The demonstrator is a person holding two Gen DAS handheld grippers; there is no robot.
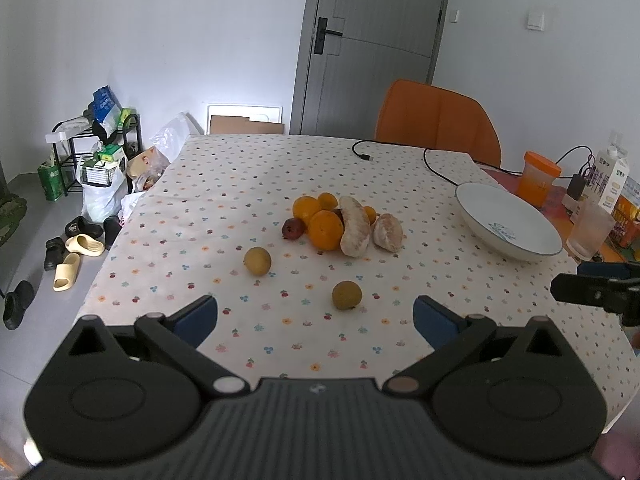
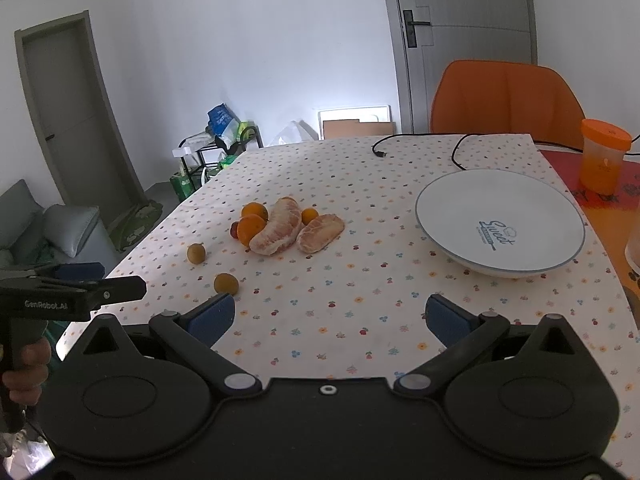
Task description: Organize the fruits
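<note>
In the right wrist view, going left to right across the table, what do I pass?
Far small brown fruit → near small brown fruit → larger peeled pomelo piece → smaller peeled pomelo piece → white plate → orange cup.

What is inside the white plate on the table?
The white plate holds no fruit: only its printed word "Sweet" shows inside. Oranges, peeled pomelo segments and other fruits all lie on the tablecloth.

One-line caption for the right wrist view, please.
Open right gripper above a dotted tablecloth, facing a fruit pile and an empty white plate.
</note>
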